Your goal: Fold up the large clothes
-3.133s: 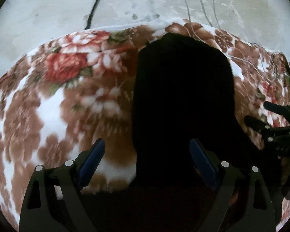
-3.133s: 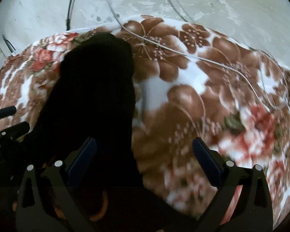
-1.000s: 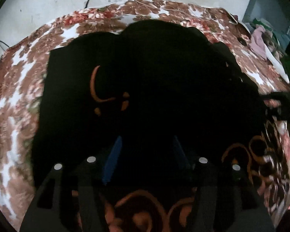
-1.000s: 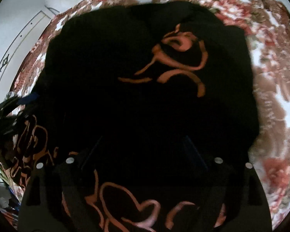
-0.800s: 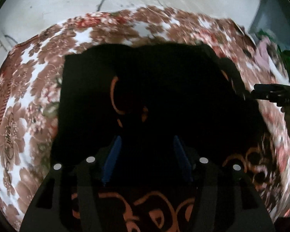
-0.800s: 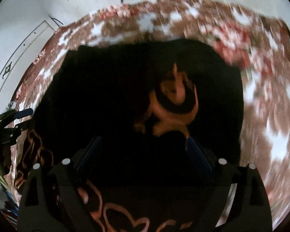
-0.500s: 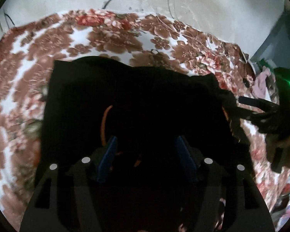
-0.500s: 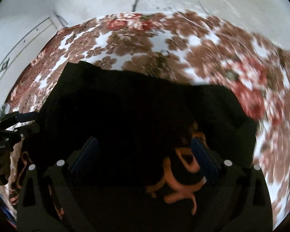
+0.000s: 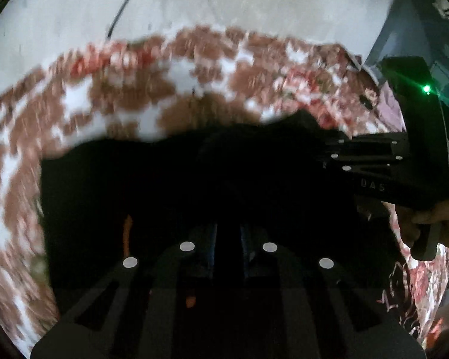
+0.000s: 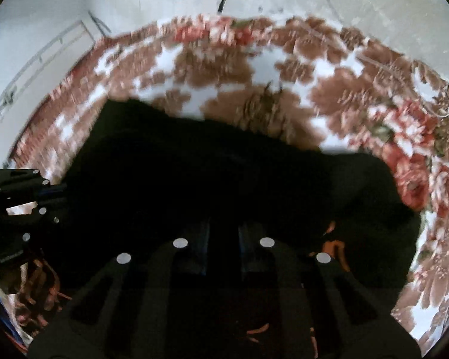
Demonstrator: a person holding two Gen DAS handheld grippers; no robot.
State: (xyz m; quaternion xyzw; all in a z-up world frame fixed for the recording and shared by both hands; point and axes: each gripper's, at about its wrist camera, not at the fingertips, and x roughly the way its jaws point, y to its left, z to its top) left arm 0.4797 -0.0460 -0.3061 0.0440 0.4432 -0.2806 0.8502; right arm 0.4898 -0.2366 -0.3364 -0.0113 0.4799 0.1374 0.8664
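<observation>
Both tools have just closed since the earlier frames, where their jaws stood wide over the black garment (image 9: 194, 179), which lies across the frame's middle on the floral bed cover (image 9: 119, 89). Judged soft, light and limp, it should be gripped at an edge or corner. My left tool (image 9: 228, 239) and right tool (image 10: 223, 236) are nearly shut; whether dark cloth is pinched, I cannot tell.

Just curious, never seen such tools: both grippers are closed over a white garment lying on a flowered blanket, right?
Not quite: the garment is black with orange markings, not white, as the right wrist view shows. The rest holds: the left gripper and the right gripper have just been closing and stand nearly shut over it, on the flowered blanket.
</observation>
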